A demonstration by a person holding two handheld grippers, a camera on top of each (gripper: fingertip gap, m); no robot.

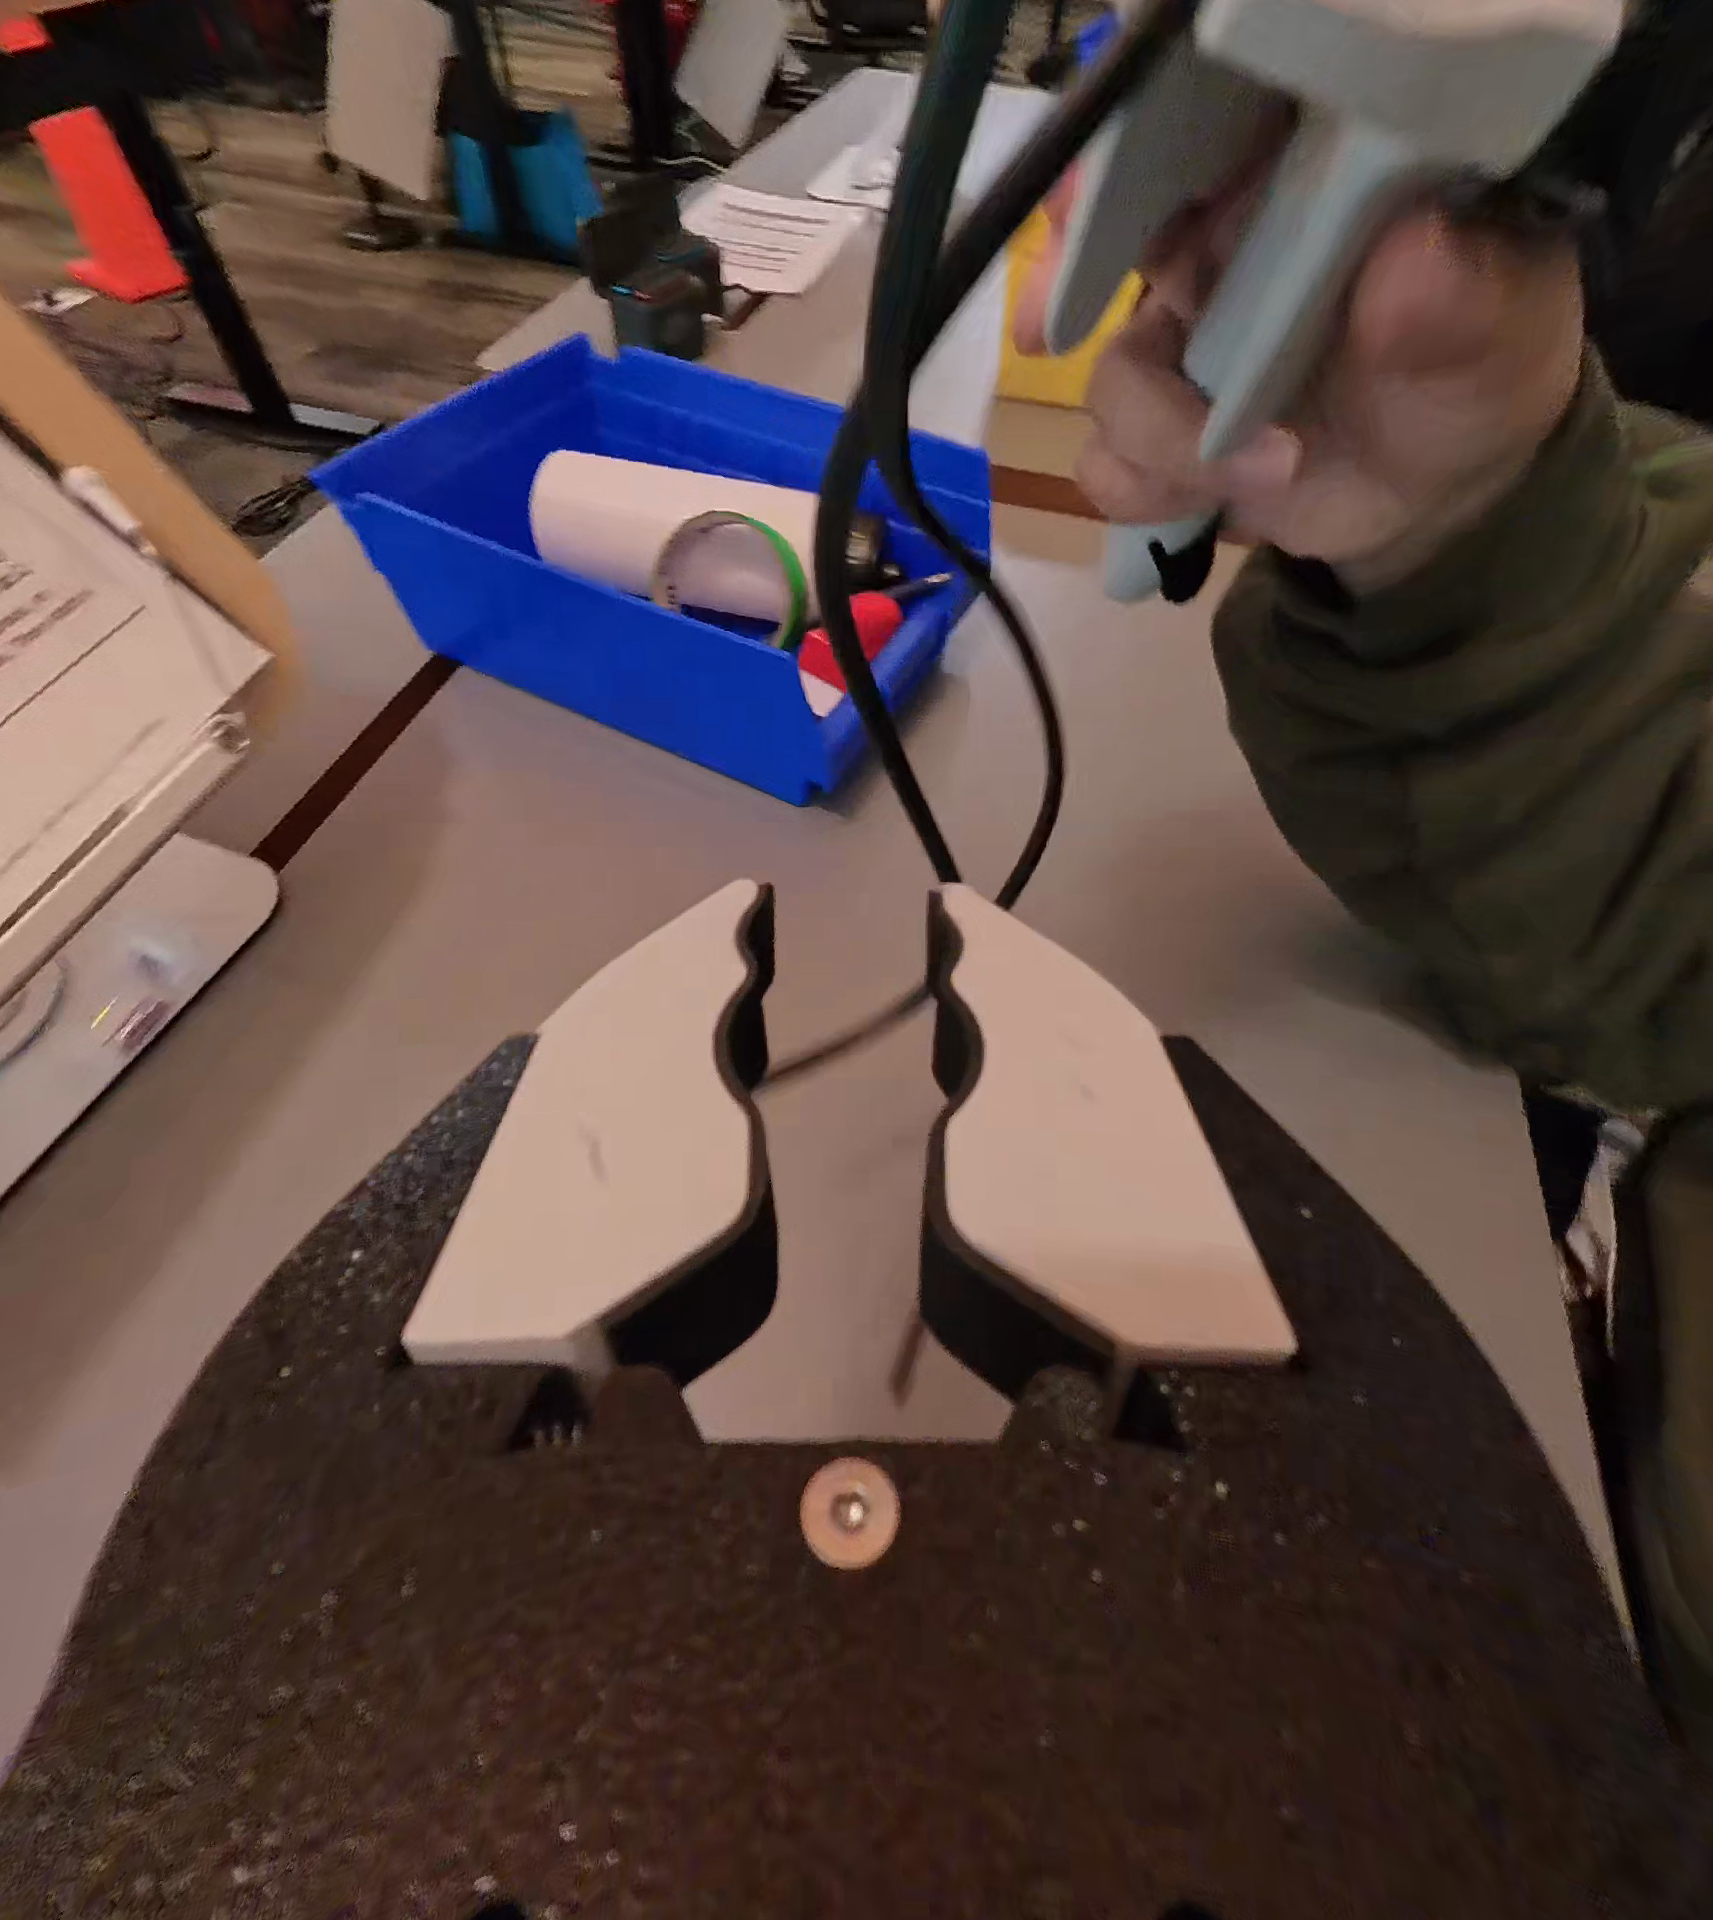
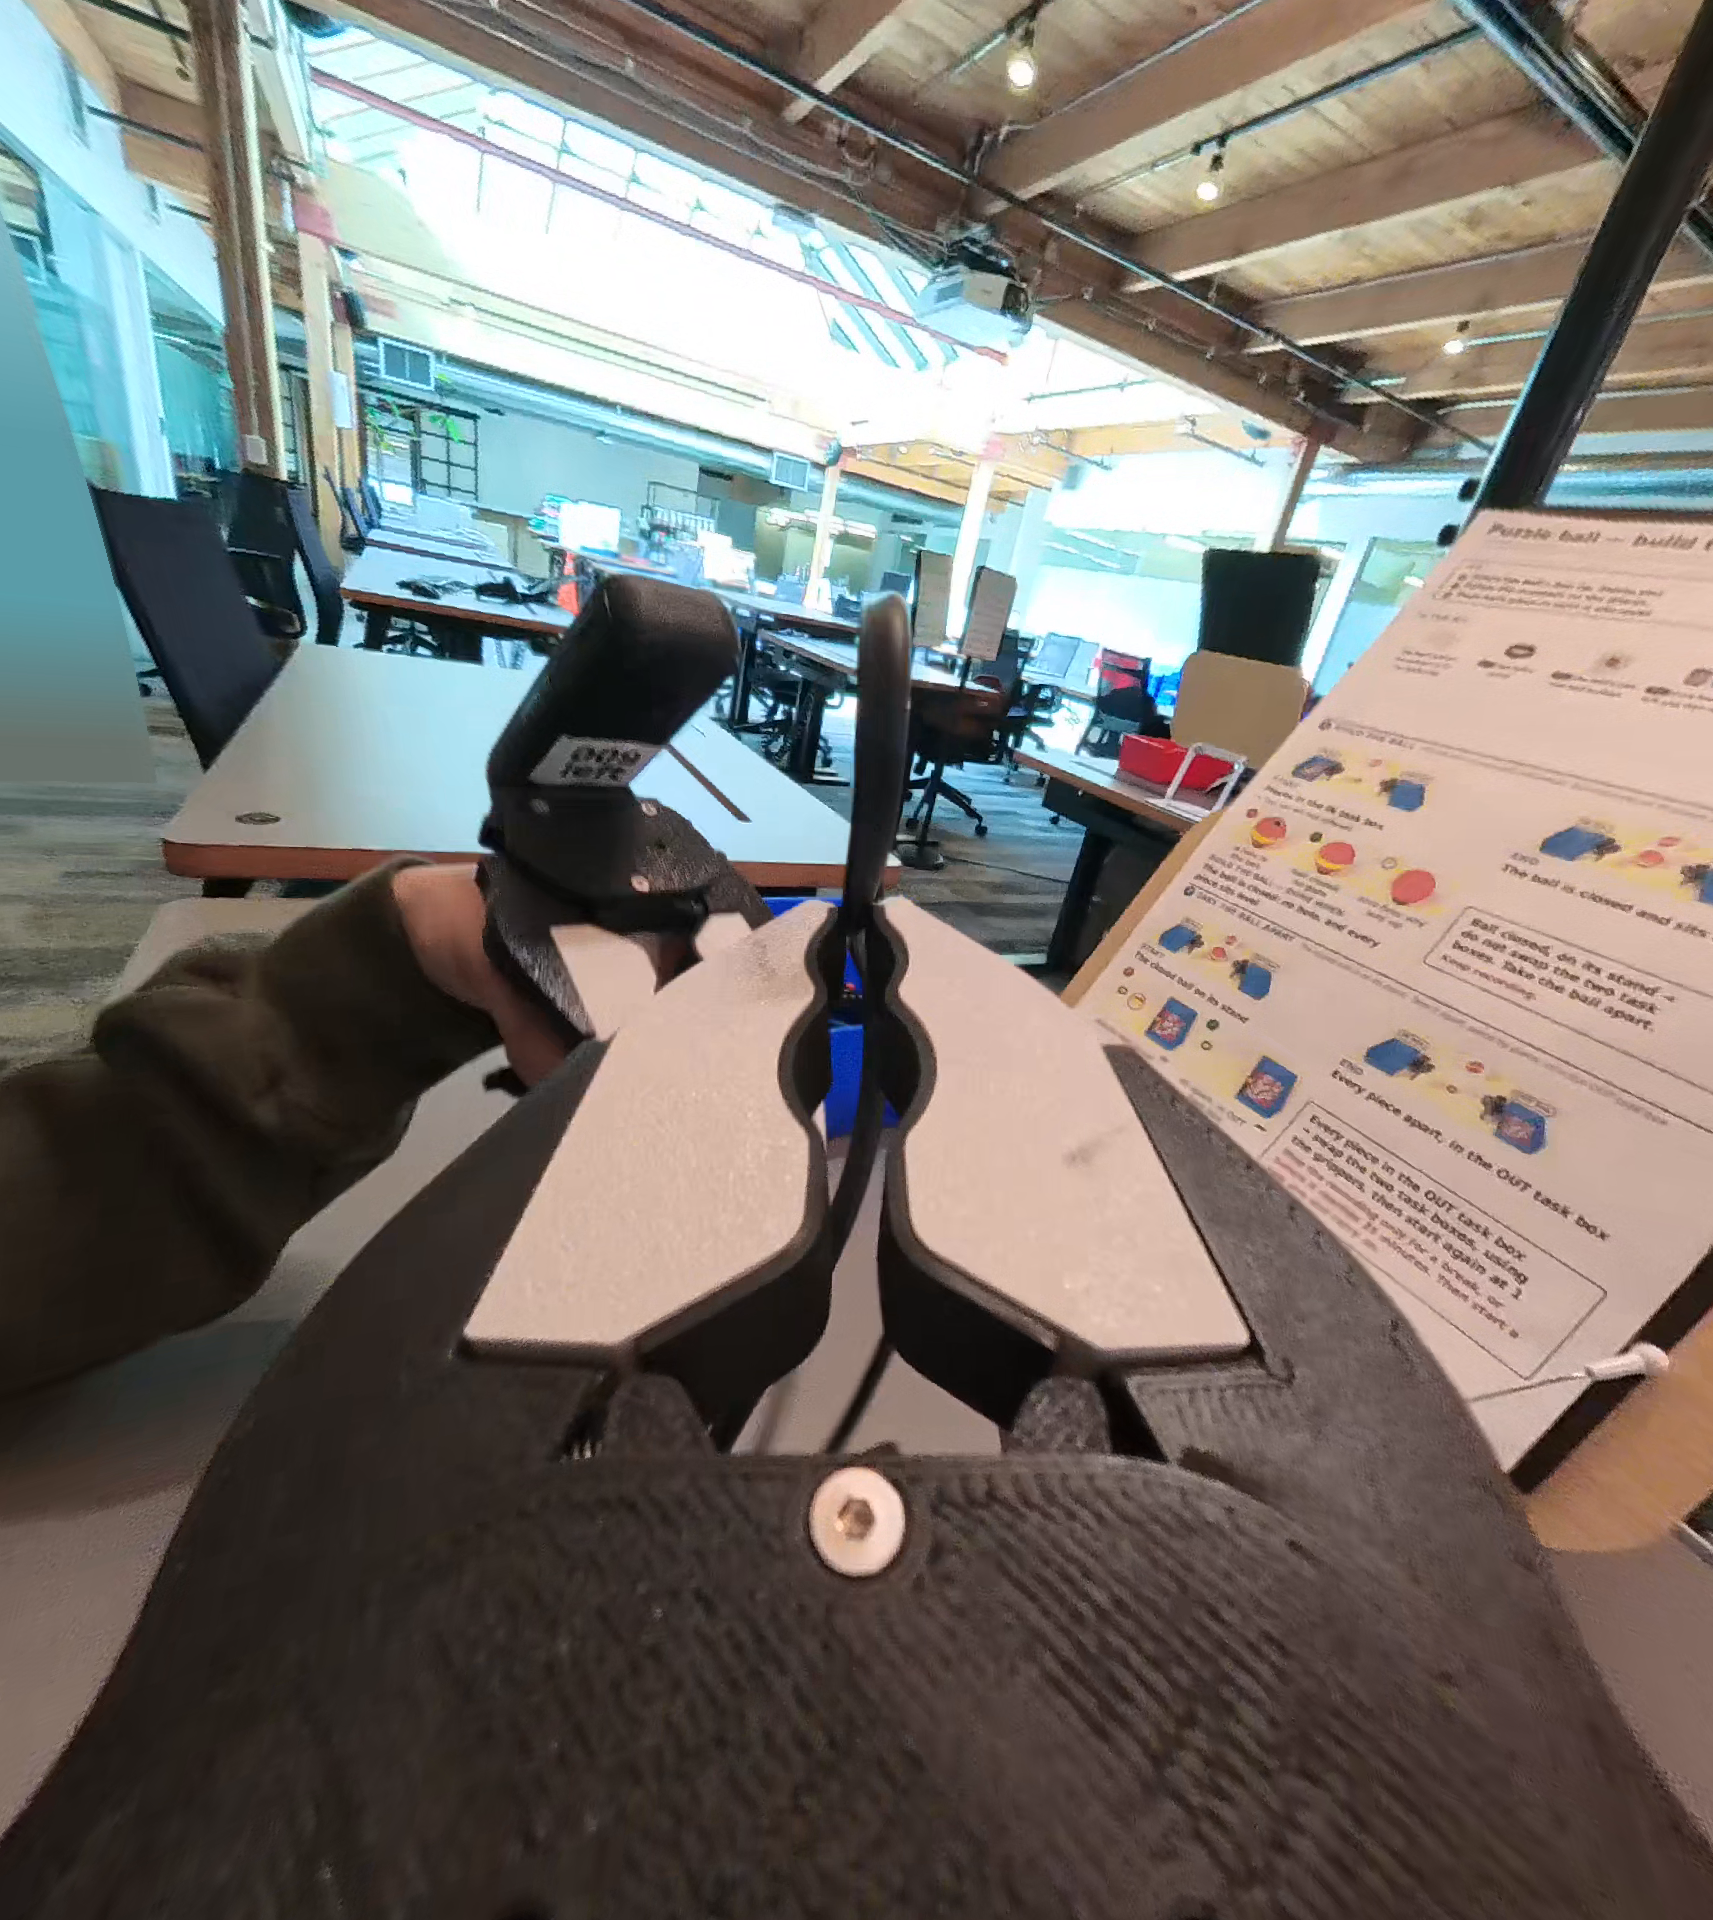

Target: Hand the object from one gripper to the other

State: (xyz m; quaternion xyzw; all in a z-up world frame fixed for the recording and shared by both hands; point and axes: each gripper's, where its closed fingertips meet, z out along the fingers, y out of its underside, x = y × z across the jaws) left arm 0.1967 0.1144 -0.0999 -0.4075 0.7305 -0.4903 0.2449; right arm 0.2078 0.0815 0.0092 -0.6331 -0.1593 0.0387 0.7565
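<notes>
A black cable (image 2: 883, 665) is pinched between the fingertips of my right gripper (image 2: 860, 920). It loops above the tips and runs down between the fingers. In the left wrist view the cable (image 1: 873, 727) hangs from above. It comes down to my left gripper (image 1: 852, 899), passes behind the right finger and crosses the gap lower down. The left gripper is open and grips nothing. In the right wrist view the left gripper (image 2: 660, 961) is just left of my right fingertips. The right gripper's handle (image 1: 1351, 156) is held by a hand at upper right.
A blue bin (image 1: 561, 623) with a white roll, a green ring and a red piece stands on the grey table (image 1: 519, 883) ahead. An instruction board (image 1: 0, 675) stands at the left; it shows at the right in the right wrist view (image 2: 1454, 935). An olive sleeve (image 1: 1454, 779) fills the right. The left gripper's tips are roughly 11 cm from the right gripper's.
</notes>
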